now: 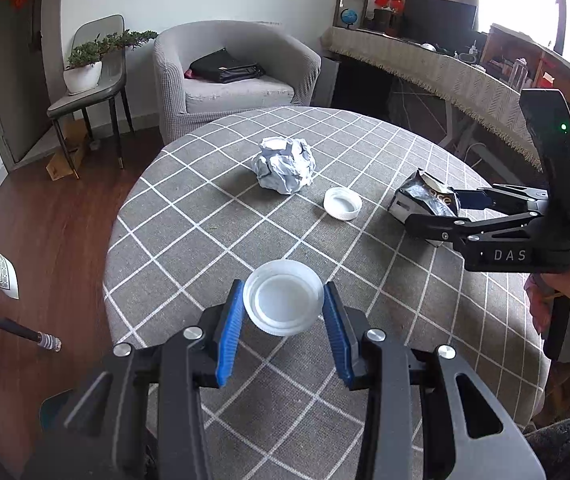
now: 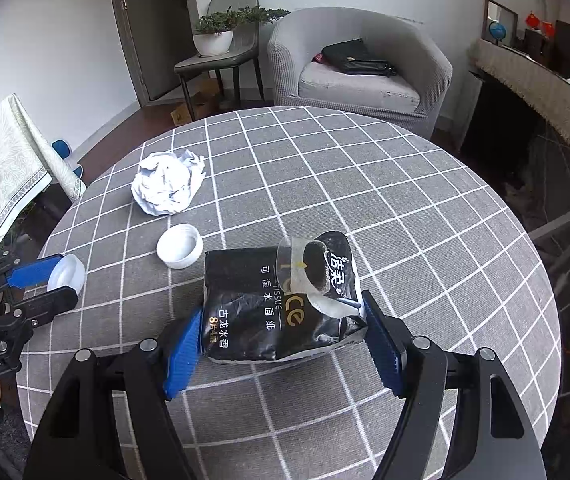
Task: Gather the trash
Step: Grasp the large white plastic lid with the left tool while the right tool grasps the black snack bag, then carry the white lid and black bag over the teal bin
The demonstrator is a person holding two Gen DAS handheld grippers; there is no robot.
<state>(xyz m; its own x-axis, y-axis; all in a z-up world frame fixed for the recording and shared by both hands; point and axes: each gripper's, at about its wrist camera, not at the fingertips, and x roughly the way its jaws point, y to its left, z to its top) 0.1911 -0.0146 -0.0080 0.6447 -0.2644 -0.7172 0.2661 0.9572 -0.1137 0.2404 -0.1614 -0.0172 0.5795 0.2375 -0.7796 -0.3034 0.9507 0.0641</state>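
Observation:
On the round table with a grey checked cloth (image 1: 205,216), my left gripper (image 1: 284,308) is shut on a white plastic lid (image 1: 284,298); it also shows in the right wrist view (image 2: 67,274). My right gripper (image 2: 281,334) has its blue pads against both sides of a black empty tissue pack (image 2: 281,300), which rests on the cloth; the pack also shows in the left wrist view (image 1: 425,200). A crumpled white paper ball (image 1: 284,165) (image 2: 168,186) and a second white lid (image 1: 342,203) (image 2: 180,246) lie loose between them.
A grey armchair (image 1: 237,76) with a black bag stands behind the table. A chair with a potted plant (image 1: 85,68) is at the back left. A long covered desk (image 1: 465,76) runs along the right. A cloth-covered stand (image 2: 1,168) is left of the table.

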